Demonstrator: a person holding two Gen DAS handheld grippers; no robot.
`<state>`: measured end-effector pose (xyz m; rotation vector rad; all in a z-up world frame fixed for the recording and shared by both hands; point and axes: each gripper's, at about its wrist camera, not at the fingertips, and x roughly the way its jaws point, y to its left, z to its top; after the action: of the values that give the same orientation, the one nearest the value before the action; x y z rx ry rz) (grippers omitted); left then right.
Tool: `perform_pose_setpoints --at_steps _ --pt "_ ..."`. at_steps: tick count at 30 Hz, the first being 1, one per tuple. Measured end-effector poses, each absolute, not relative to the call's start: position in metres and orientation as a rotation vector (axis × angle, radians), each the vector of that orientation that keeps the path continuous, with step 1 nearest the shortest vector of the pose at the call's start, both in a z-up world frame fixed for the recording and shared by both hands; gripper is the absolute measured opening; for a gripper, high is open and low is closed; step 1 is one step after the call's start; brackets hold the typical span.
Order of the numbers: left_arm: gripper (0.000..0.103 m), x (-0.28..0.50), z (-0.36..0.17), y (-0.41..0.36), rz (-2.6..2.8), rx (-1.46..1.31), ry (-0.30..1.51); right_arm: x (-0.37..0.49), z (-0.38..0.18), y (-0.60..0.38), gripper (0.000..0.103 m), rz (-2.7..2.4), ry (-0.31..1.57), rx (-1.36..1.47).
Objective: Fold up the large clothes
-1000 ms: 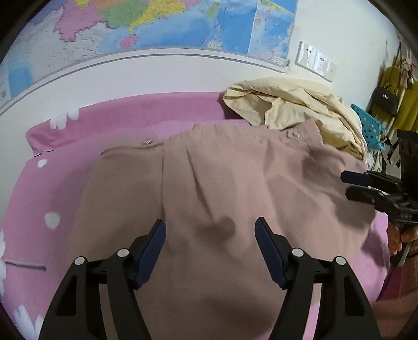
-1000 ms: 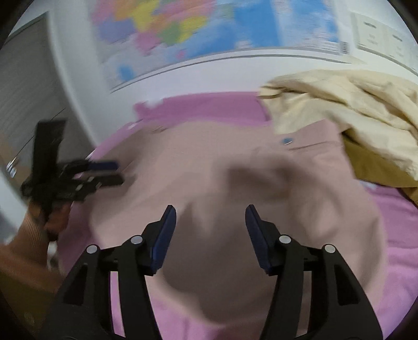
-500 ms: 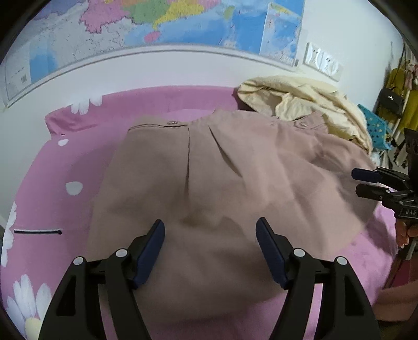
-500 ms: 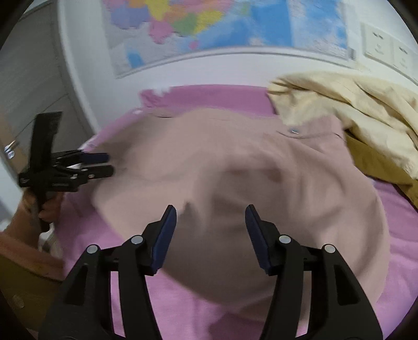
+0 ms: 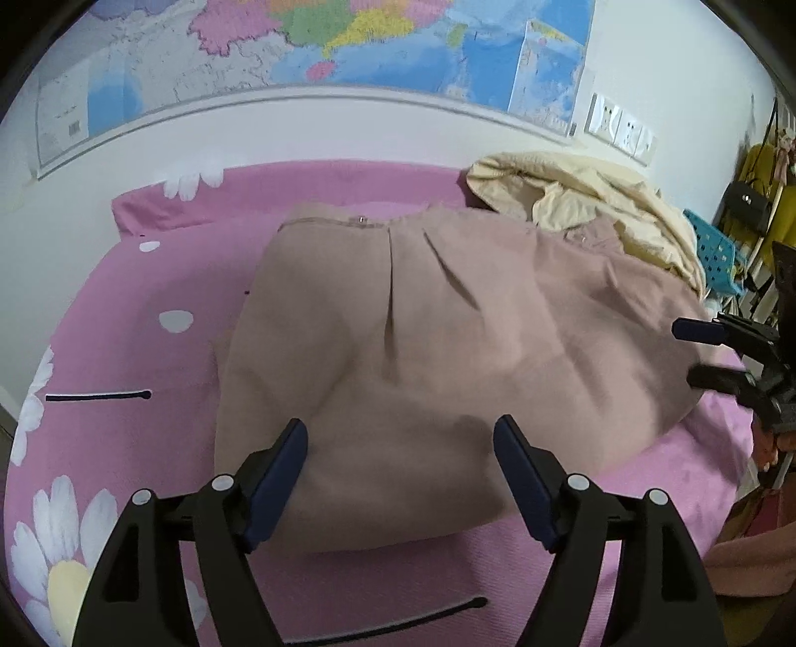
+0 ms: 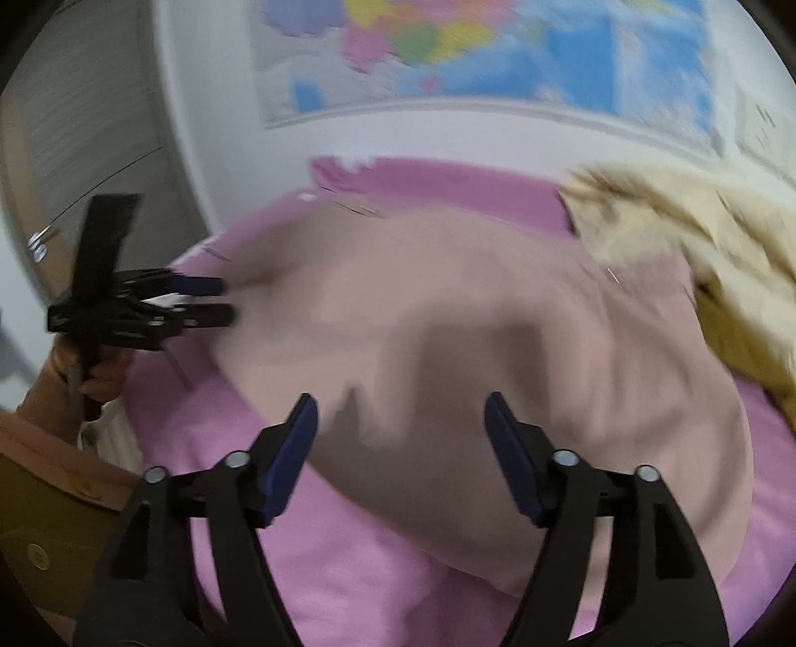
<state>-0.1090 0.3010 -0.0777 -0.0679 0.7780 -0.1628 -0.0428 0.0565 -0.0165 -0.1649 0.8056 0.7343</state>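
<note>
Garment: dusty-pink garment (image 5: 447,368) lies spread on the pink bedspread (image 5: 124,348), its buttoned band toward the wall and two pleats running down from it.
Garment's place: it covers the middle of the bed; its far right corner lies against the cream clothes pile (image 5: 597,199).
Bedspread: pink with white daisies and thin dark lines; bare cloth shows to the left of the garment and along the near edge.
Left gripper: left gripper (image 5: 400,478) hangs over the garment's near edge, pointing down at it.
Left jaws: they stand wide apart and have just been opening; the garment shows through the gap below them, and neither blue pad presses on it.
Garment against left jaws: the near hem runs just under the fingertips, from behind the left finger to past the right one.
Right gripper: right gripper (image 6: 400,438) hangs over the garment's near left corner in its own blurred view; in the left wrist view it shows at the right edge, just beside the garment's right border.
Right jaws: they stand wide apart and have just been opening; only flat fabric and bedspread show in the gap, nothing pinched.
Wall: a coloured map (image 5: 348,45) hangs above the bed, with white wall sockets (image 5: 622,129) to its right.
</note>
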Motion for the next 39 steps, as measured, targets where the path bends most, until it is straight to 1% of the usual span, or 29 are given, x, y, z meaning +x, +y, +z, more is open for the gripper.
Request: perform_pose_setpoints --at_steps 1,3,10,13,17,18,20,22,24,26,29,33,39 --pt "0.076 -0.111 -0.075 0.301 -0.163 -0.075 0.774 -0.046 -0.014 0.066 0.073 0.762 0.791 -0.184" --pt "0.078 -0.115 -0.072 0.303 -0.144 -0.088 0.773 -0.055 -0.011 0.090 0.079 0.824 0.764 -0.246" --pt "0.079 -0.138 -0.068 0.315 -0.119 -0.170 0.771 -0.069 -0.038 0.152 0.080 0.921 0.774 -0.446" --pt "0.079 -0.148 -0.068 0.316 -0.121 -0.190 0.776 -0.072 -0.057 0.171 0.079 0.885 0.765 -0.588" --pt "0.079 -0.158 -0.076 0.314 -0.154 -0.215 0.808 -0.065 -0.068 0.178 0.071 0.860 0.767 -0.606" --pt "0.079 -0.160 -0.079 0.313 -0.159 -0.221 0.815 -0.063 -0.067 0.177 0.062 0.857 0.765 -0.595" --pt "0.079 -0.161 -0.084 0.311 -0.182 -0.248 0.828 -0.054 -0.065 0.176 0.055 0.849 0.774 -0.569" --pt "0.079 -0.158 -0.088 0.311 -0.217 -0.293 0.837 -0.049 -0.061 0.171 0.046 0.858 0.789 -0.518" --pt "0.079 -0.155 -0.092 0.309 -0.254 -0.332 0.845 -0.040 -0.053 0.164 0.032 0.885 0.813 -0.434" --pt "0.079 -0.148 -0.096 0.308 -0.293 -0.385 0.847 -0.035 -0.046 0.158 0.028 0.891 0.823 -0.371" --pt "0.079 -0.134 -0.100 0.308 -0.338 -0.478 0.839 -0.027 -0.041 0.152 0.027 0.894 0.843 -0.290" --pt "0.079 -0.111 -0.110 0.315 -0.374 -0.626 0.822 -0.027 -0.042 0.151 0.027 0.901 0.848 -0.274" --pt "0.080 -0.092 -0.108 0.317 -0.338 -0.675 0.805 -0.032 -0.046 0.148 0.030 0.911 0.853 -0.240"
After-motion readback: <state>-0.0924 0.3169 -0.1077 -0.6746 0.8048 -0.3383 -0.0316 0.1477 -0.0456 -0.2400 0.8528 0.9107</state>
